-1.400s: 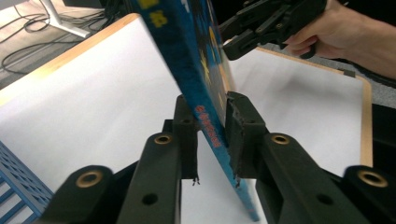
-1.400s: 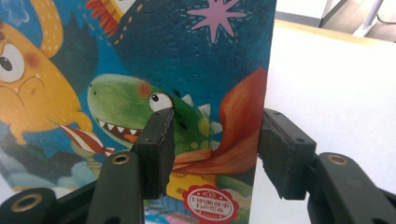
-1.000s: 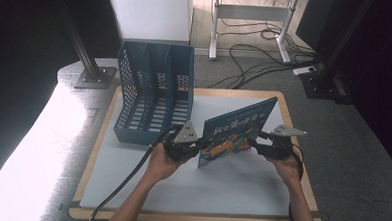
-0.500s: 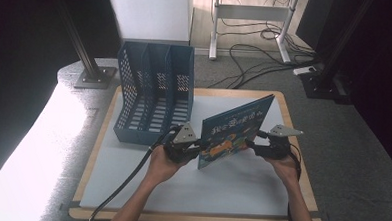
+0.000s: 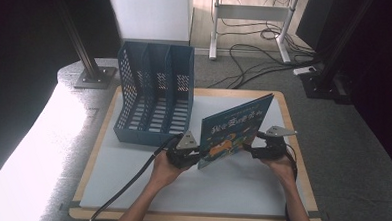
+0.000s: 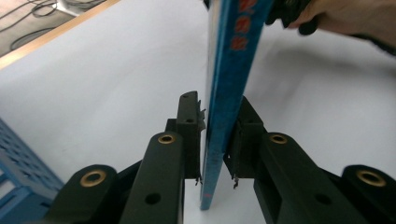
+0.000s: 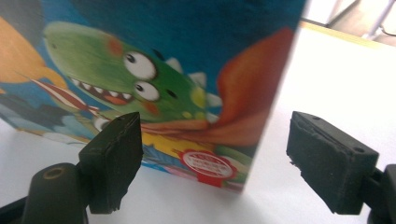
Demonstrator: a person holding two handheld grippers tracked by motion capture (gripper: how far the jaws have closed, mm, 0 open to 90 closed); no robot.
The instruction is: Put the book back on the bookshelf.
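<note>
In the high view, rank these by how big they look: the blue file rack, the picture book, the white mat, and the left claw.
1. White mat
2. Blue file rack
3. Picture book, standing on edge and angled, so it may look smaller than it is
4. Left claw, shut on the book's edge

My high camera looks forward and down over the table's [image 5: 130, 187] near edge. Both gripper cameras sit close, sharing the book [image 5: 235, 130] [image 6: 229, 70] [image 7: 163, 60].
</note>
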